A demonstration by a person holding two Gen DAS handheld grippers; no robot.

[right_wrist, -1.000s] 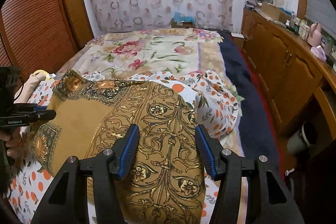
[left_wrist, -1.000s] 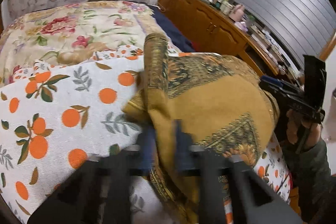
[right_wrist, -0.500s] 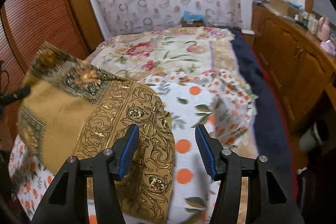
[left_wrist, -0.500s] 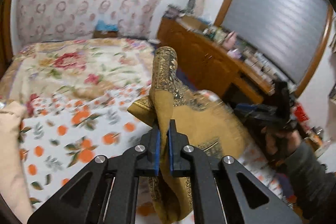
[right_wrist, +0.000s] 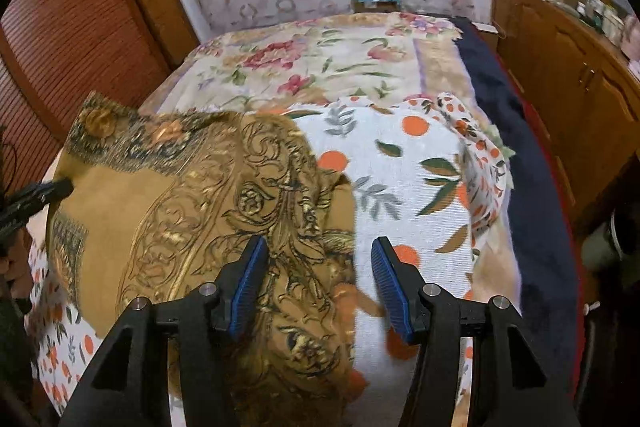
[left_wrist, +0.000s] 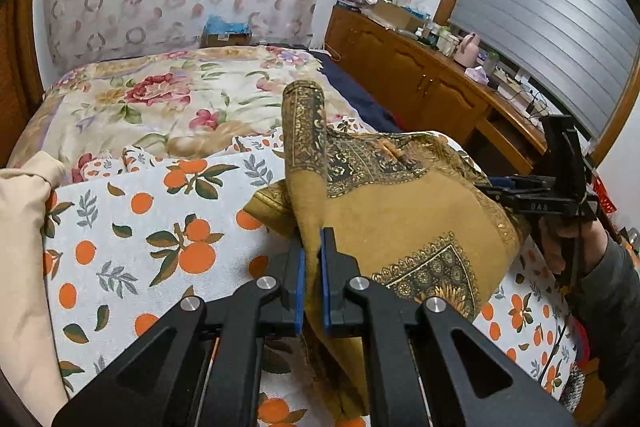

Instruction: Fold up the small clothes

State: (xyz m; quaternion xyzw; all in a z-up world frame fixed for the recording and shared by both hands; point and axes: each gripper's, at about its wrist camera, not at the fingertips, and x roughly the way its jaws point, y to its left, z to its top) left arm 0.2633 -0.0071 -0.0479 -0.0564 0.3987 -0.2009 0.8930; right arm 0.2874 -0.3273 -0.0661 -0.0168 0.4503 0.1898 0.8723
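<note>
Scarf pinched by left claw, right claw closing over it

Scarf (left_wrist: 400,211) was clamped in the left claw (left_wrist: 312,291), blue pads pressed tight on a bunched fold, one end sticking up past the tips. Rest of the cloth draped rightward across the bed (left_wrist: 132,227) toward the right claw (right_wrist: 318,283). Right claw hovered over the scarf's patterned edge, jaws about half apart and closing; cloth sat under and between them, left pad (right_wrist: 248,283) just beside the fabric, right pad over the bedsheet, no grip visible. Scarf looked mustard-gold with dark ornate scroll borders and corner medallions, crumpled, partly lifted off the orange-print bedsheet (right_wrist: 412,187). Floral quilt (left_wrist: 160,99) lay behind. Right hand (left_wrist: 568,239) held the right claw's handle.
</note>
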